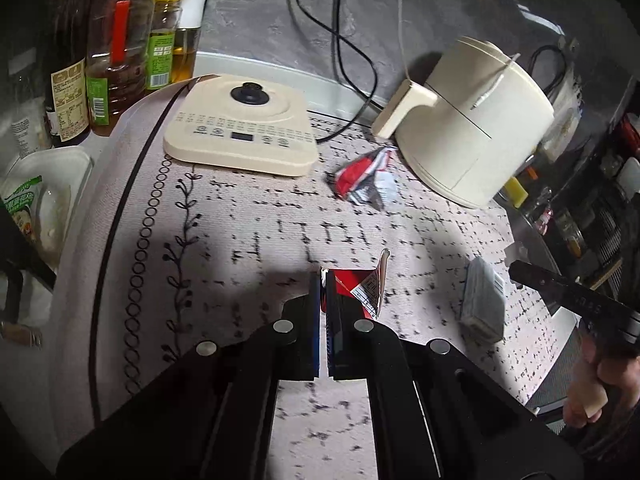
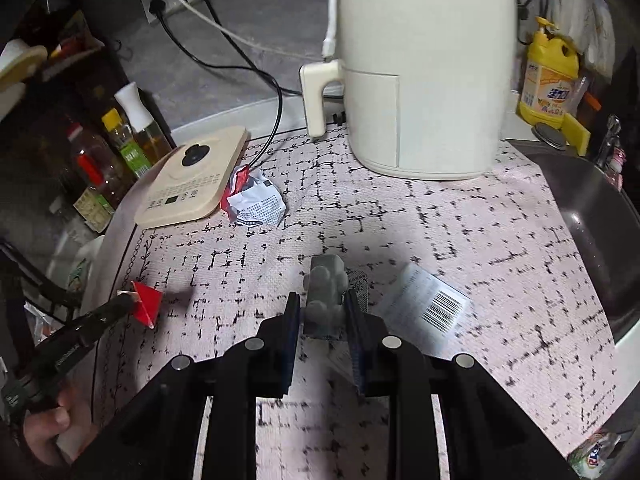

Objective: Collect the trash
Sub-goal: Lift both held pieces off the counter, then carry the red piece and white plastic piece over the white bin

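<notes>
My left gripper (image 1: 323, 276) is shut on a red wrapper scrap (image 1: 362, 288) with a barcode flap, held over the patterned mat; it also shows in the right wrist view (image 2: 146, 300). My right gripper (image 2: 322, 300) is shut on a grey crumpled packet (image 2: 324, 296), seen in the left wrist view as a grey packet (image 1: 482, 300) at the right gripper's tip. A crumpled red and white wrapper (image 1: 366, 176) lies between the kettle base and the air fryer, also in the right wrist view (image 2: 254, 200). A clear barcode wrapper (image 2: 430, 304) lies on the mat to the right.
A cream kettle base (image 1: 240, 132) and a cream air fryer (image 2: 424, 68) stand on the mat (image 2: 400, 224). Oil bottles (image 1: 116, 48) stand at the left, cables (image 1: 352, 40) run along the back wall. A dark pan (image 2: 592, 232) and a yellow detergent bottle (image 2: 548, 76) are at the right.
</notes>
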Demonstrator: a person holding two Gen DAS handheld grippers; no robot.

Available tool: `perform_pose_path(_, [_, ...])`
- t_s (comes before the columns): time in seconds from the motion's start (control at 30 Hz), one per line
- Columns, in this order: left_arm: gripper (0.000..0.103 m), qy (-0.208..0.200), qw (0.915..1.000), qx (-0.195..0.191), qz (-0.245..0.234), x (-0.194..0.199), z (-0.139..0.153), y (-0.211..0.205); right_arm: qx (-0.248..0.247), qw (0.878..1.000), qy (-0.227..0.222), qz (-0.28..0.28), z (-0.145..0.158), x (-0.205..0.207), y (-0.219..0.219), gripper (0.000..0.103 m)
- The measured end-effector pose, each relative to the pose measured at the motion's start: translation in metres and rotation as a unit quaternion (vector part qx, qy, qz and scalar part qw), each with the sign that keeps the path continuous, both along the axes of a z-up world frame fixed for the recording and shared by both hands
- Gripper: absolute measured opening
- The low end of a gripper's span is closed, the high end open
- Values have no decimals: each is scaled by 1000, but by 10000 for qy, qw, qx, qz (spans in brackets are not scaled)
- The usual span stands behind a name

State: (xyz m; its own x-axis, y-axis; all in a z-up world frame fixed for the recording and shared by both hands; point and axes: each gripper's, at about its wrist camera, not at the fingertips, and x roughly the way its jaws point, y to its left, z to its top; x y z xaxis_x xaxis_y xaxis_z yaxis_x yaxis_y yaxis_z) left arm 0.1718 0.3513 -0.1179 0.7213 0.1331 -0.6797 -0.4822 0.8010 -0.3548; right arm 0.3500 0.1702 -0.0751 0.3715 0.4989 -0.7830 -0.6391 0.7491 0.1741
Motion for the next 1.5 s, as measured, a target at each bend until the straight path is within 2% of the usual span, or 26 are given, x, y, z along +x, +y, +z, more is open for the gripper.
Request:
perform_pose_path(0.37, [3, 30, 9994, 157, -308, 5, 14, -98, 291, 9985, 2, -465, 17, -10, -136, 23])
perform_pose_path(0.6, [3, 124, 9976, 230, -647, 9, 17, -166, 321, 9953, 158, -898, 7, -21, -233, 23])
perform_pose_path(0.83, [3, 214, 9936, 296, -1069, 8, 13, -233, 343, 9903, 388, -1290, -12, -36, -311, 23])
perform_pose_path(1.17, [3, 456, 9851, 186, -1649, 7, -13, -313, 236, 9811, 637, -1811, -42, -68, -404, 23])
perform_pose_path(1.5, [3, 754, 9694, 69, -2337, 17, -47, -396, 124, 9660, 1123, -2324, -83, -95, -487, 26])
